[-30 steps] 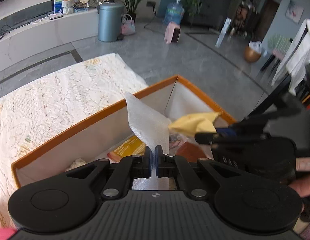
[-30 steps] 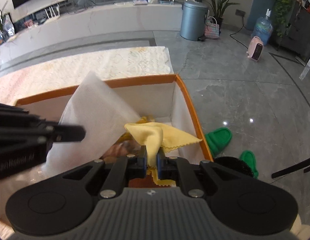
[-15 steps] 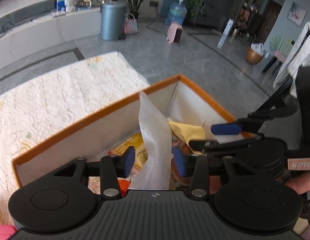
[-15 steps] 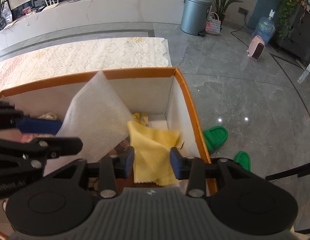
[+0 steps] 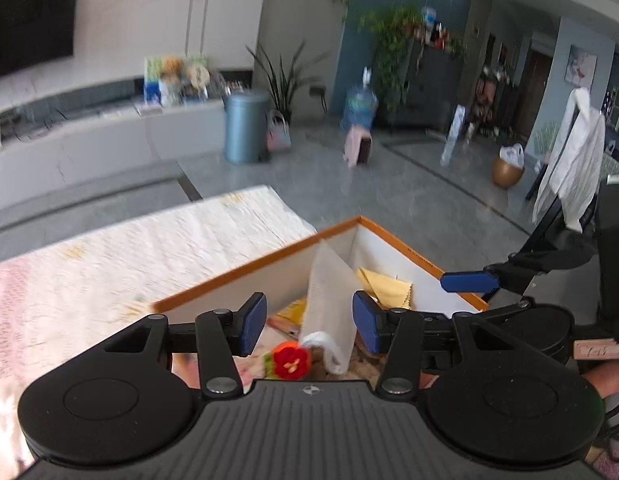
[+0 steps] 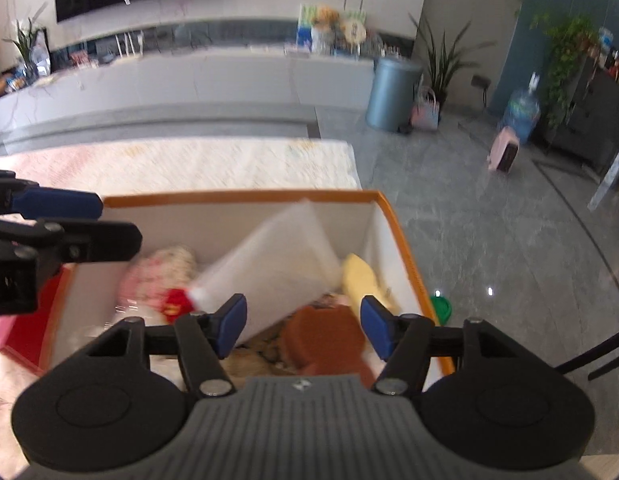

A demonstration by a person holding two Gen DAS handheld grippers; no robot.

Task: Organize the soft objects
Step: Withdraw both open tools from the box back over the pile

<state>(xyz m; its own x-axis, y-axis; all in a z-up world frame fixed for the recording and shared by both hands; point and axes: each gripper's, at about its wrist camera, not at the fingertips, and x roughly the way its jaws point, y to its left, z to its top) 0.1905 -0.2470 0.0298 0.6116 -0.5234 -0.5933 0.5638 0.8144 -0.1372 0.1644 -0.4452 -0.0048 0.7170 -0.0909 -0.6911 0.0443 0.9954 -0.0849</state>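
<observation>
An orange-rimmed white box (image 5: 405, 246) (image 6: 245, 194) stands on the lace-covered table. Inside it a white cloth (image 5: 329, 304) (image 6: 277, 264) leans upright and a yellow cloth (image 5: 385, 286) (image 6: 359, 276) lies by the right wall. A red flower toy (image 5: 289, 362), a brown item (image 6: 323, 340) and a pink patterned soft item (image 6: 157, 276) also lie inside. My left gripper (image 5: 309, 326) is open above the box, empty. My right gripper (image 6: 303, 328) is open and empty; it also shows in the left wrist view (image 5: 469, 282).
The lace tablecloth (image 5: 109, 264) (image 6: 189, 164) spreads left and behind the box. The grey floor lies to the right, with a green slipper (image 6: 441, 306), a blue bin (image 6: 393, 94) and a pink heater (image 6: 505, 154). A red box (image 6: 25, 340) sits left of the orange box.
Both grippers let go of their cloths, which dropped into the box. Both grippers have lifted and tilted up, and their jaws stand wider open.
</observation>
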